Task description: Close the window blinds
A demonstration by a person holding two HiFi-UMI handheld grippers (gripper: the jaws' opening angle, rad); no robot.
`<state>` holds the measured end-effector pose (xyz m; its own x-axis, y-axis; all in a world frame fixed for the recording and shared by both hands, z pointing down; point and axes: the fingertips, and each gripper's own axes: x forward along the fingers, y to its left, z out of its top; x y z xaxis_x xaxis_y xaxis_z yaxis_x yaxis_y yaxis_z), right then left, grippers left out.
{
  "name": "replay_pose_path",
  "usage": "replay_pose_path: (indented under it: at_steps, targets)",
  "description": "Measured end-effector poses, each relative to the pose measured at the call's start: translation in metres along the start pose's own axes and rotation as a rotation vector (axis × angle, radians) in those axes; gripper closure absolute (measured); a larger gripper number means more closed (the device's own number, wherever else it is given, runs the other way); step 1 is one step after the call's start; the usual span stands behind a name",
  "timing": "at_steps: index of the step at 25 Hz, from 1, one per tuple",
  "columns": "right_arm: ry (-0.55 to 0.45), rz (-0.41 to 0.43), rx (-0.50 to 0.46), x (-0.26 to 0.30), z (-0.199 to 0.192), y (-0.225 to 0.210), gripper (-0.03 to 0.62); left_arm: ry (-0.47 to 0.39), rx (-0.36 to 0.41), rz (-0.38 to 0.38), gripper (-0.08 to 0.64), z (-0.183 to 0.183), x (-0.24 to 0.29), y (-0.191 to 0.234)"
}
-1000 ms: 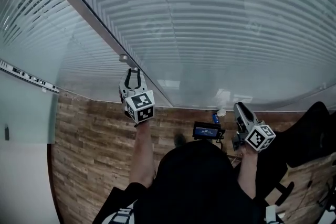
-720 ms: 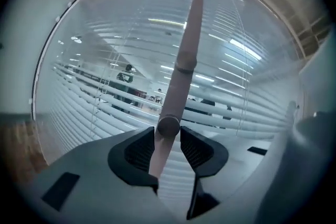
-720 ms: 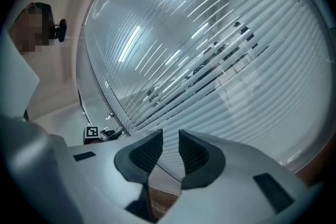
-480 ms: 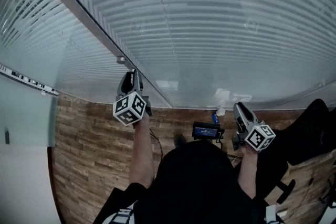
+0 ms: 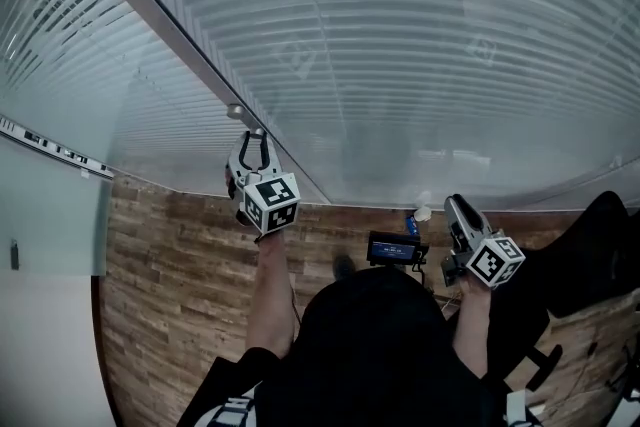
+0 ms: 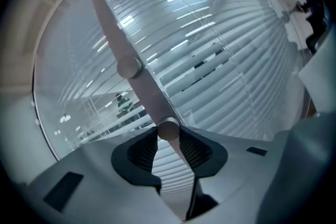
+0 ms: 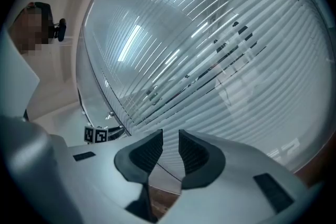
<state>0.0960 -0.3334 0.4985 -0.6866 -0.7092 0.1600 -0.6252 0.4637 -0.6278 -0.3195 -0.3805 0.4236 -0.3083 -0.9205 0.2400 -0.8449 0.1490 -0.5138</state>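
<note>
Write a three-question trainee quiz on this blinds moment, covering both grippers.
1. Multiple choice: what sits between the jaws of the left gripper?
A) a round knob on the window frame
B) a pull cord
C) nothing
2. True or false: the right gripper is closed on a cord.
3. Count: how many round knobs does the left gripper view show on the window frame?

Key
1. A. The pads sit against its two sides.
2. False. Its jaws stand apart with nothing between them, facing the blinds.
3. Two: the gripped one and another farther up the frame.
</note>
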Motion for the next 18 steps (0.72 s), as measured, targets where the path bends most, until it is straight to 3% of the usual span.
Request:
replay_pose_path:
  at_steps: [1,4,5,7,9,11,12,18]
  targets:
    - [-0.001,0.003,0.0,0.0,0.0,0.0,0.5,-0.015,-0.113,-0.04,0.42,-0.001,-0.001,-0.001]
    - [-0.005,0.003,-0.001,-0.001,0.0,0.001,0.5,-0.062,-0.575,-0.164,0.402,-0.001,-0.007,0.0]
    - [-0.007,0.002,-0.001,-0.001,0.0,0.0,0.499,-0.074,-0.692,-0.186,0.396,-0.001,-0.007,0.002]
    - [-0.007,-0.003,0.001,-0.002,-0.001,-0.001,0.499,-0.097,-0.846,-0.21,0.394,-0.001,-0.007,0.008]
    - [-0.007,-0.011,0.003,-0.004,-0.001,-0.003,0.5,-0.119,-0.932,-0.222,0.395,0.001,-0.004,0.013]
    - [-0.009,-0.016,0.004,-0.006,-0.001,-0.004,0.499,-0.126,-0.933,-0.219,0.415,0.004,-0.004,0.014]
    - [-0.011,-0.016,0.004,-0.006,-0.001,-0.005,0.499,-0.118,-0.888,-0.205,0.42,0.005,-0.004,0.014]
    - [-0.009,-0.018,0.007,-0.004,0.0,-0.005,0.5,-0.04,-0.362,-0.068,0.422,0.006,-0.002,0.007]
